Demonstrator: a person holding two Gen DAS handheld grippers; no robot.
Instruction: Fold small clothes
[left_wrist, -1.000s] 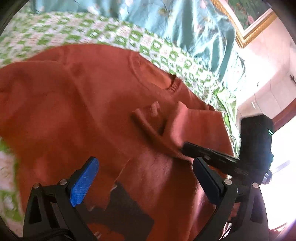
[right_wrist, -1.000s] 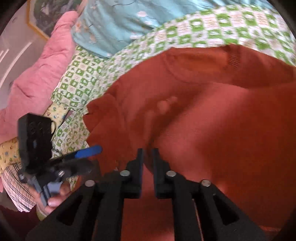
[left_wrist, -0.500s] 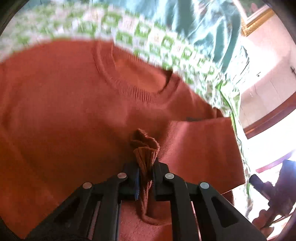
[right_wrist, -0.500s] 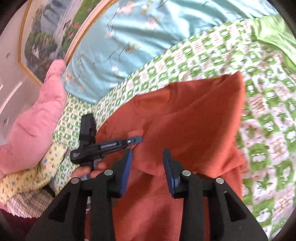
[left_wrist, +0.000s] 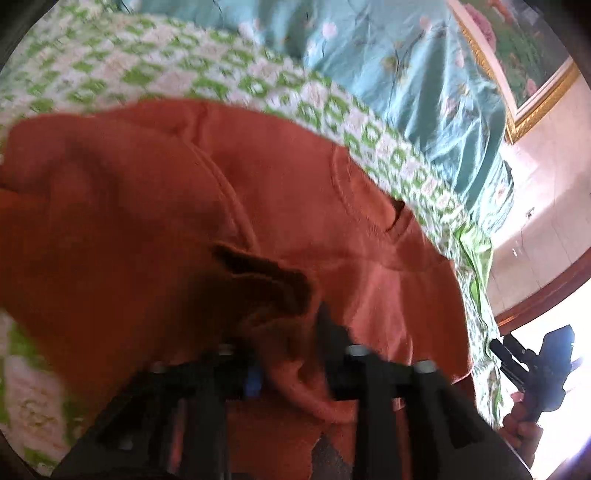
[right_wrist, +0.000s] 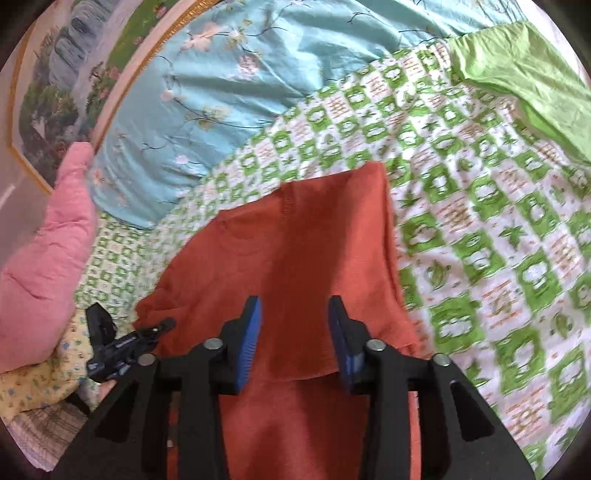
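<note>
- Sweater (right_wrist: 317, 236), rust-orange, lies spread on a green-and-white patterned bedspread (right_wrist: 491, 229), near a pale blue floral sheet (right_wrist: 236, 81).
- Right gripper (right_wrist: 294, 332) hovers above it, jaws apart.
- Left gripper (left_wrist: 291, 354), blurred, clamps a bunched sleeve cuff (left_wrist: 269, 280).

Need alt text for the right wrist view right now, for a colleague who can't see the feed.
The right tool hangs open over an orange sweater lying on a green-and-white patterned bedspread, its blue pads gripping nothing. The left tool sits at the sweater's left edge, with a pink quilt beyond.
</note>
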